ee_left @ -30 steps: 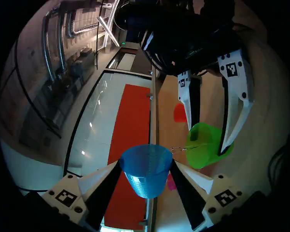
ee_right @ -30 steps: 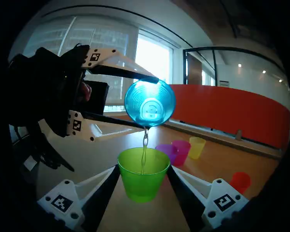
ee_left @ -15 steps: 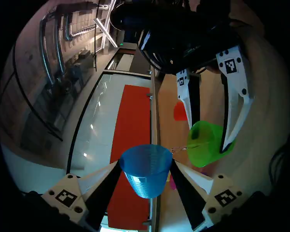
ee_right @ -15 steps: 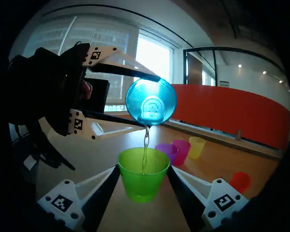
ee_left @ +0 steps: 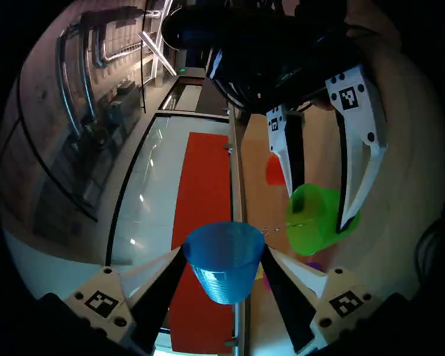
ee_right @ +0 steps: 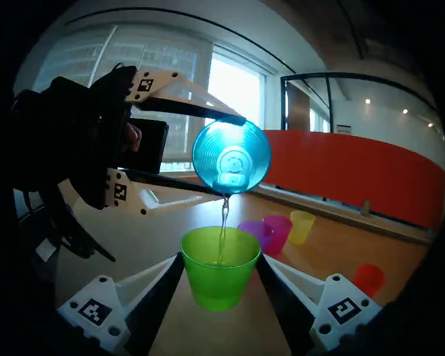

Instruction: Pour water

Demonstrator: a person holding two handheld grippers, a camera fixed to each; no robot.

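My left gripper (ee_left: 223, 267) is shut on a blue cup (ee_left: 223, 261), tipped over on its side. In the right gripper view that blue cup (ee_right: 231, 156) hangs above, its open mouth facing the camera, held by the left gripper (ee_right: 228, 155). A thin stream of water (ee_right: 223, 228) falls from its lower rim into a green cup (ee_right: 220, 275). My right gripper (ee_right: 220, 279) is shut on the green cup, which stands upright. In the left gripper view the green cup (ee_left: 316, 218) sits between the right gripper's (ee_left: 318, 209) white fingers (ee_left: 361, 148), just beyond the blue cup's rim.
On the wooden table (ee_right: 335, 249) behind the green cup stand a purple cup (ee_right: 255, 232), a pink cup (ee_right: 278, 231) and a yellow cup (ee_right: 302, 225). A red cup (ee_right: 368, 279) stands at the right. A long red wall (ee_right: 365, 166) and bright windows (ee_right: 234, 89) lie beyond.
The pouring goes on with both cups nearly still. The water in the green cup has risen a little.
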